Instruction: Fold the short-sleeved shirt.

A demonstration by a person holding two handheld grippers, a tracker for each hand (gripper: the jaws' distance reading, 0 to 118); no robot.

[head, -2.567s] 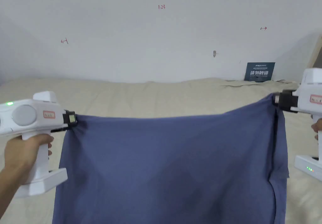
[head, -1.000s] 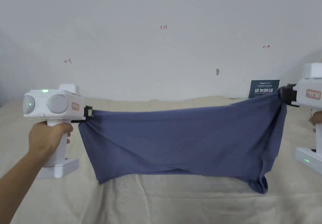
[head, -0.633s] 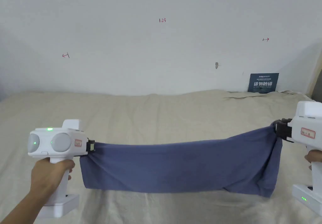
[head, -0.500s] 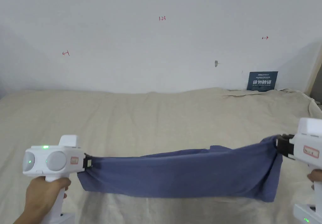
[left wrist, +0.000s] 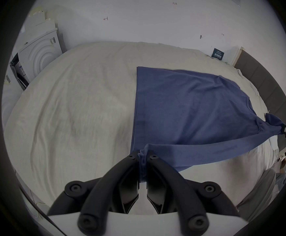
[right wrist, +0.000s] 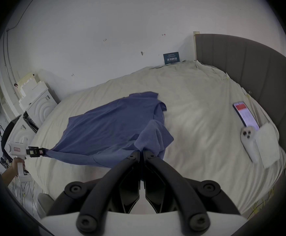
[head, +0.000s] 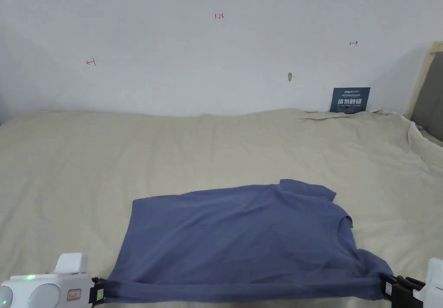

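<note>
A blue short-sleeved shirt (head: 242, 239) lies spread across the beige bed (head: 173, 157), hem to the left, neck and sleeves to the right. Its near edge is pulled taut between both grippers at the bed's front. My left gripper (head: 100, 295) is shut on the near hem corner; in the left gripper view the cloth (left wrist: 181, 110) bunches between the jaws of the left gripper (left wrist: 143, 157). My right gripper (head: 386, 288) is shut on the near sleeve end, and in the right gripper view the fabric (right wrist: 115, 124) gathers at the right gripper (right wrist: 141, 153).
A dark sign (head: 350, 99) leans on the white wall at the back right. A grey padded headboard (right wrist: 251, 72) borders the bed's right side. A phone (right wrist: 245, 115) and a white remote (right wrist: 250, 144) lie near it. White foam packing (left wrist: 40, 52) stands beyond the bed's left end.
Both grippers came down and toward me, from holding the shirt hanging in the air to laying it flat on the bed. They still grip the same two corners.
</note>
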